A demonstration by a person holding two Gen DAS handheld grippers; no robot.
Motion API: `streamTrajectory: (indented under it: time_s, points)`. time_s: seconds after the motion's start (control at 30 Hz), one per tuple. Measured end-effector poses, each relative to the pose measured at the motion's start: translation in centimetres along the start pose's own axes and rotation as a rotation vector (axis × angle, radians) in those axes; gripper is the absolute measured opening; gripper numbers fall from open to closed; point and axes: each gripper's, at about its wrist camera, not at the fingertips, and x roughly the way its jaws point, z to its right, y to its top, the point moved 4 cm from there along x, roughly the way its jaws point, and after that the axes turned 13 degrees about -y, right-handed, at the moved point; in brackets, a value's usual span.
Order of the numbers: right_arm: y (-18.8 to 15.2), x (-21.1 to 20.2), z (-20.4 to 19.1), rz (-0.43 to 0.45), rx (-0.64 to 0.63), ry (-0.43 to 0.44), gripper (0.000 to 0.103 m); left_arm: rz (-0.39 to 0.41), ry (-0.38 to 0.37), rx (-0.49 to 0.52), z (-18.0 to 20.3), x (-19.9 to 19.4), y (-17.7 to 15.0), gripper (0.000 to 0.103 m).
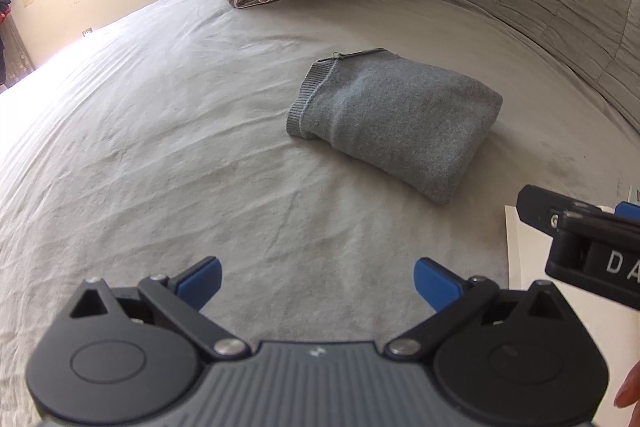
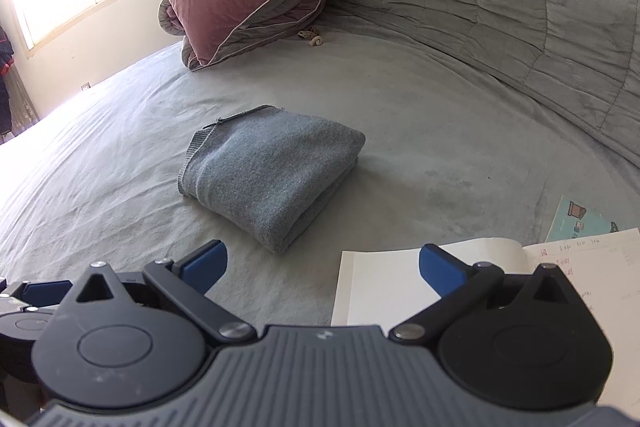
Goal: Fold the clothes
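Both claws, my left claw and right claw, hang spread apart, gripping nothing. Ahead, the folded grey sweater rests on the bed.

Left hand-held gripper: blue fingers spread wide, nothing between them. Right hand-held gripper: likewise spread wide, holding nothing. Both level, side by side; my right one's body shows at the left view's right edge.
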Motion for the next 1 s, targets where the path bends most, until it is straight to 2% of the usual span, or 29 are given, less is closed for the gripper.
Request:
streamTrajectory:
  time_s: [1.0]
  points:
    - [0.00, 0.43, 0.32, -0.027, 0.006, -0.005, 0.103, -0.010, 0.029, -0.009, -0.55, -0.17, -0.07, 0.102]
